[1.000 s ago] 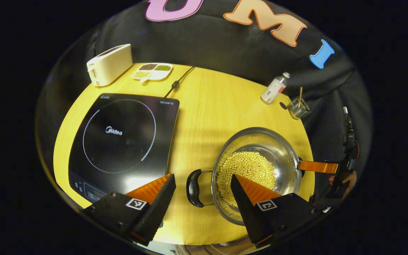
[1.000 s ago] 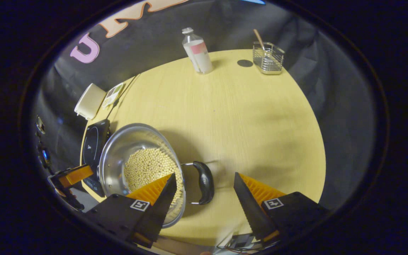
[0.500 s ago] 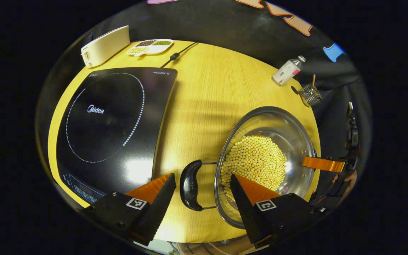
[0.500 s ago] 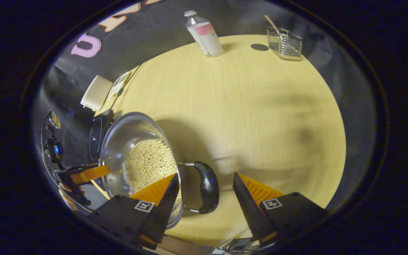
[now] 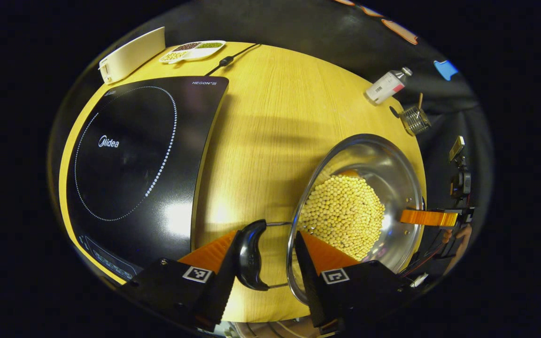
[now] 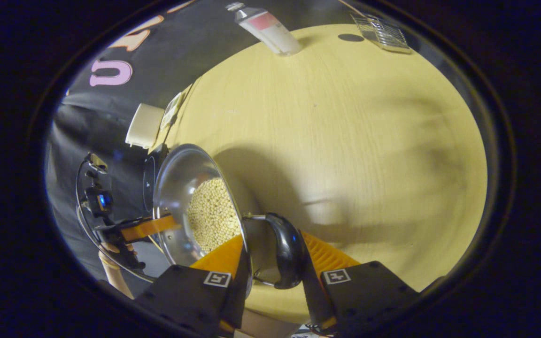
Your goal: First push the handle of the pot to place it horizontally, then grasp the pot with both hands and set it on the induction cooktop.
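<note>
We hold the pot (image 5: pixel 355 206), low and right in the left gripper view, with each tool clamped around a side handle: left tool (image 5: pixel 263 263), right tool (image 6: pixel 273 265). If one handle slips, the beans (image 5: pixel 343 216) could spill

Readable marks on the cooktop

In the left gripper view, the induction cooktop (image 5: pixel 129 159) carries "Midea" inside its dotted ring and "HEGON III" at its far corner; the bottle's (image 5: pixel 385 86) label is too small.
</note>
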A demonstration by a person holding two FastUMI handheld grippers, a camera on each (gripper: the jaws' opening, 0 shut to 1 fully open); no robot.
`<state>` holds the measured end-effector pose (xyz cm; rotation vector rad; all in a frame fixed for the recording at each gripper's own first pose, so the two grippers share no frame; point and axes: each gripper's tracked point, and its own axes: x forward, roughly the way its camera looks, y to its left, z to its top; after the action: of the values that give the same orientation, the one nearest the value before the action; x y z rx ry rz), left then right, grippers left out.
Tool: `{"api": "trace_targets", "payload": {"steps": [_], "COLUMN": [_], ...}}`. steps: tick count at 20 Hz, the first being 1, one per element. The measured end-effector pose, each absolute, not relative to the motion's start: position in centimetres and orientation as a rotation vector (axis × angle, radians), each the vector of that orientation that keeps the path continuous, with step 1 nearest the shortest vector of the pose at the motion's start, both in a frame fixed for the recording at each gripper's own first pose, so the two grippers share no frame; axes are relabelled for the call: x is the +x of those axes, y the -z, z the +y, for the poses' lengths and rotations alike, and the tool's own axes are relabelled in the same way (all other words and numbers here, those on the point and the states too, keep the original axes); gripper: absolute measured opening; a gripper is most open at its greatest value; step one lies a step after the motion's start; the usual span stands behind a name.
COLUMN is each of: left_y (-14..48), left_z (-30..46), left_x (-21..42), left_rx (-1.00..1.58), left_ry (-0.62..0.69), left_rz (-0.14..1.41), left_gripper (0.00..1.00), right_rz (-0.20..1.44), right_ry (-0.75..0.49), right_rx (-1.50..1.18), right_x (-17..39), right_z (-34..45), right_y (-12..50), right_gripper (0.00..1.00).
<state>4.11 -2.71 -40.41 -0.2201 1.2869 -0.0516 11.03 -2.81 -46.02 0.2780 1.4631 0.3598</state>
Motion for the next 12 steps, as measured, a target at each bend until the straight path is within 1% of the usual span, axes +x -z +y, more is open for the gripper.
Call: {"api": "trace_targets", "payload": {"steps": [1, 2, 3, 4, 7, 12], "left_y": [40.47, 40.72, 40.75, 40.69, 40.68, 40.23], "left_z": [-2.54, -2.73, -2.77, -2.68, -2.59, -2.84], "left_x": [4.14, 4.15, 4.22, 4.21, 4.02, 3.50], "left_rx": [-0.232, -0.249, -0.258, -0.258, -0.240, -0.251], "left_ry": [0.049, 0.051, 0.055, 0.054, 0.049, 0.057], "left_rz": [1.295, 1.302, 1.303, 1.305, 1.314, 1.323], "left_gripper": [0.66, 0.63, 0.63, 0.61, 0.59, 0.58], "right_rz": [1.474, 1.484, 1.493, 1.493, 1.461, 1.462], "right_ry": [-0.366, -0.373, -0.373, -0.374, -0.369, -0.374], "right_rx": [0.293, 0.305, 0.314, 0.311, 0.261, 0.265], "right_x": [10.83, 10.80, 10.63, 10.72, 10.67, 10.98], "right_z": [-2.55, -2.42, -2.45, -2.44, -2.67, -2.80], "right_y": [46.42, 46.38, 46.17, 46.15, 46.03, 45.60], "right_gripper": [0.47, 0.53, 0.53, 0.48, 0.48, 0.48]}}
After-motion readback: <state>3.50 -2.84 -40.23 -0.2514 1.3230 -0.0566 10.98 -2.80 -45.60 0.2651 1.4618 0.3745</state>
